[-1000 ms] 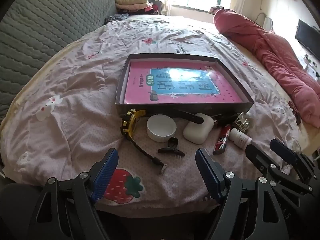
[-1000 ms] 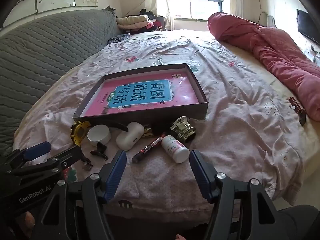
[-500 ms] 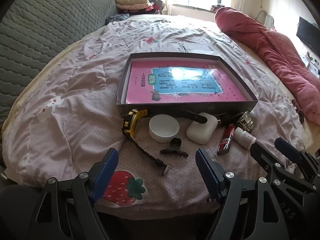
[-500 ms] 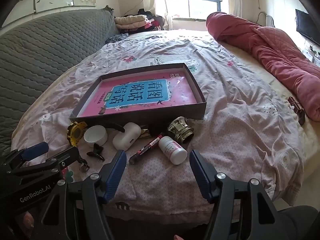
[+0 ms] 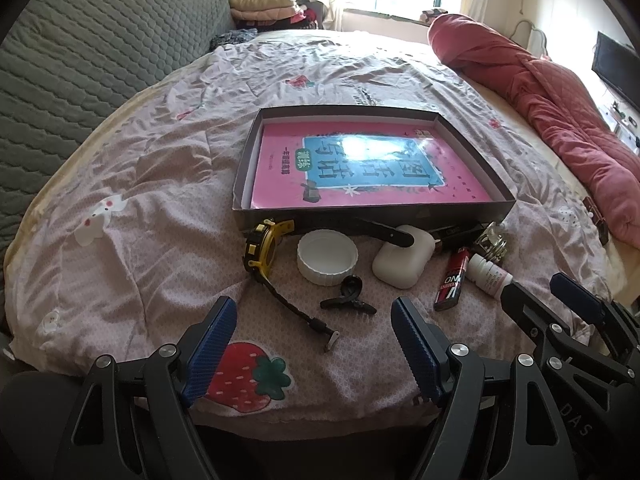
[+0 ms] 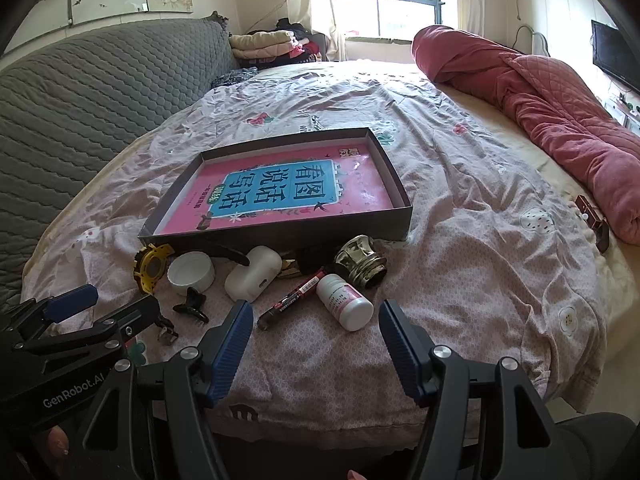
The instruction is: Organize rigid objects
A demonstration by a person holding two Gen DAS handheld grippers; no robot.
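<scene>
The small things lie in a row on the bed, just in front of a dark shallow box that holds a pink book. From the left wrist view I see a yellow watch with a black strap, then a white lid, a black hair clip, a white case, a red marker and a white pill bottle. The left claw hangs over the near edge of the bed, its blue pads wide apart and holding nothing. The right claw shows at the right side, near the bottle.

From the right wrist view the same row is seen: the watch, the lid, the clip, the case, the marker and the bottle, with a golden cap lying close to the box. The right claw is released too, empty, just before the bottle and marker. The left claw reaches in from the left. A red quilt lies along the far right of the bed.
</scene>
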